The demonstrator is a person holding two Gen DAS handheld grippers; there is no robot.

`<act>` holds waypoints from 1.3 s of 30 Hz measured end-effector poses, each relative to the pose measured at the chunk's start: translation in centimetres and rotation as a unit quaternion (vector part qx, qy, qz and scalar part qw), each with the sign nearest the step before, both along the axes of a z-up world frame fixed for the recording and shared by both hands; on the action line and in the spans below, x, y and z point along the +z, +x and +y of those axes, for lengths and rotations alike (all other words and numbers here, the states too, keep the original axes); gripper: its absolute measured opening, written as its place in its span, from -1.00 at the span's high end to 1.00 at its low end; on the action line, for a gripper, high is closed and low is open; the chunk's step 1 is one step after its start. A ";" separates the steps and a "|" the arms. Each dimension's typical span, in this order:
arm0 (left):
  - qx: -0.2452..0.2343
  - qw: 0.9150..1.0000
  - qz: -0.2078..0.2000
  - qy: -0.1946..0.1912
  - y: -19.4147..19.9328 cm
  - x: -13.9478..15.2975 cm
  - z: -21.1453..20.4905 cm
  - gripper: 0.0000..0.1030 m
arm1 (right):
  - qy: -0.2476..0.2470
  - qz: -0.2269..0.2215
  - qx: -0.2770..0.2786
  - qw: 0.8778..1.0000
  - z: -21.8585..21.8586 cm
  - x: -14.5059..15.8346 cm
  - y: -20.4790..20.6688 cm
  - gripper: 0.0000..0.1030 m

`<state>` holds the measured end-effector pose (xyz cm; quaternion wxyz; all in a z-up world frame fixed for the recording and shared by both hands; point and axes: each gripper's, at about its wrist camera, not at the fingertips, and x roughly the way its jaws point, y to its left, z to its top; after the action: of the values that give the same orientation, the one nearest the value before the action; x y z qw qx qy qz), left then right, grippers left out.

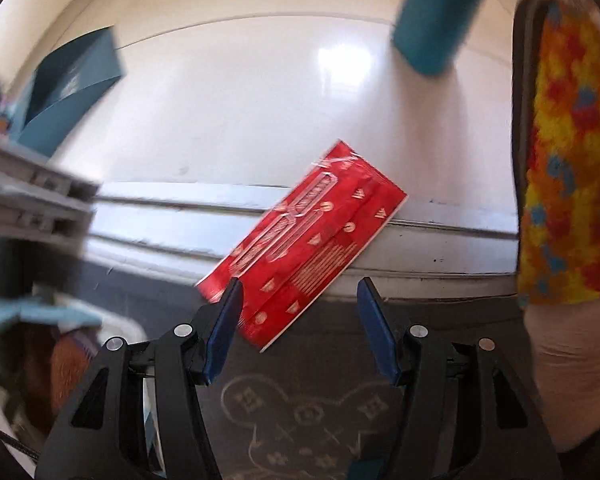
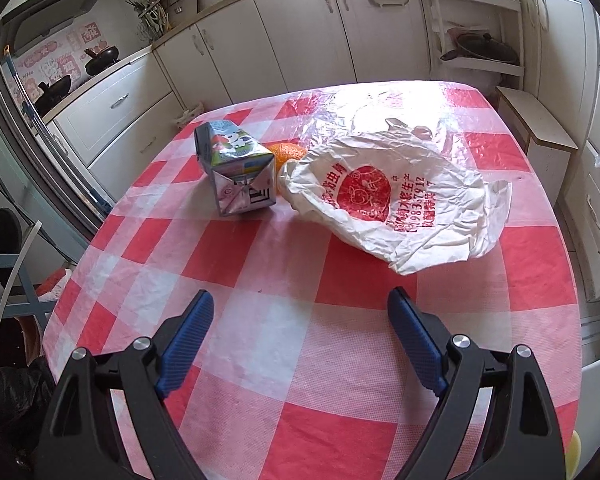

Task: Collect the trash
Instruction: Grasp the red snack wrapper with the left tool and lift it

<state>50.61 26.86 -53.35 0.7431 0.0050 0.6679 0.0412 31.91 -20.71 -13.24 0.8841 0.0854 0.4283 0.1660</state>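
Blue pads of the left tongs (image 1: 298, 300) sit spread wide, w/ a red packet (image 1: 302, 246) in front of them, apparently falling. The packet's lower corner lies by the left pad, but nothing pinches it, so the tongs hold nothing. Below the tongs is a dark mat (image 1: 300, 408) w/ a pale bear outline; behind the packet, a white door sill and glossy pale floor. View is blurred and pointing down, so the left tongs seem tipped toward the floor, away from the desk. A bin isn't clearly visible; bottom-left clutter is too blurred to name.

Right tongs (image 2: 300, 312) also gape wide and hold nothing, hovering low over the near part of the desk (image 2: 260, 240), which wears a red-and-white check cloth, aimed at the far side.

Progress, as I judge it: early to mid. Left on the desk: a crumpled white bag (image 2: 392, 200) w/ red print, past the tongs to the right; a squashed drink carton (image 2: 236, 168) lying on its side, left of the bag; an orange (image 2: 286, 154) tucked between carton and bag, touching both or nearly. Whether the orange counts as trash, can't tell.
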 end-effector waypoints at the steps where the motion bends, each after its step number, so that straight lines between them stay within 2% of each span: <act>1: -0.003 1.000 0.010 -0.001 0.4 -0.8 -0.1 -0.09 | 0.000 0.000 0.000 1.000 0.0 0.0 0.1 -0.67; 4: 0.009 1.000 0.027 -0.001 1.1 -2.7 0.5 -0.09 | 0.001 0.000 0.000 1.000 0.0 -0.1 0.1 -0.67; 5: 0.016 0.999 0.033 -0.001 1.2 -3.2 0.9 -0.17 | 0.001 0.000 0.000 1.000 0.0 -0.1 0.0 -0.67; 7: 0.031 0.999 0.021 -0.003 1.7 -3.4 1.6 -0.27 | -0.001 0.000 0.000 1.000 0.0 -0.1 0.1 -0.67; 13: 0.030 1.000 0.003 0.002 2.3 -3.5 2.2 -0.32 | 0.003 0.001 -0.003 1.000 0.0 -0.1 0.1 -0.67; 14: 0.033 0.999 -0.005 0.000 2.2 -3.5 2.1 -0.26 | 0.007 0.001 -0.004 1.000 0.1 -0.1 0.1 -0.67; 16: 0.038 0.999 -0.023 0.000 1.8 -3.1 2.1 0.03 | 0.004 0.001 -0.004 1.000 0.5 -0.2 0.1 -0.67; 18: 0.056 0.998 -0.032 0.005 1.5 -2.7 2.5 0.63 | 0.010 0.001 -0.004 1.000 0.3 -0.2 0.1 -0.67; 20: 0.074 0.997 -0.035 -0.005 1.0 -2.3 3.2 0.90 | 0.009 0.002 -0.004 1.000 0.3 -0.2 0.1 -0.67; 22: 0.093 0.995 -0.033 -0.027 0.4 -2.0 3.9 0.98 | 0.010 0.002 -0.004 1.000 0.3 -0.2 0.1 -0.67; 25: 0.137 0.987 -0.033 -0.080 -1.4 -1.3 5.4 0.99 | 0.014 0.001 -0.004 1.000 0.2 -0.2 0.1 -0.67; 29: 0.194 0.970 -0.048 -0.138 -4.7 1.5 7.6 1.00 | 0.017 0.001 -0.004 1.000 0.1 -0.2 0.1 -0.67; 31: 0.200 0.966 -0.060 -0.152 -6.3 3.6 8.1 1.00 | 0.016 0.001 -0.004 1.000 0.1 -0.2 0.1 -0.67; 33: 0.187 0.967 -0.078 -0.153 -7.5 6.6 8.0 1.00 | 0.014 0.001 -0.004 1.000 0.1 -0.2 0.0 -0.67; 39: 0.105 0.971 -0.171 -0.133 -8.4 20.0 5.4 1.00 | 0.004 0.000 -0.004 1.000 0.3 -0.1 0.0 -0.67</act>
<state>42.24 32.30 -33.39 0.8319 -0.1713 0.5270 0.0294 31.90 -20.45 -13.35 0.8843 0.0909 0.4274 0.1644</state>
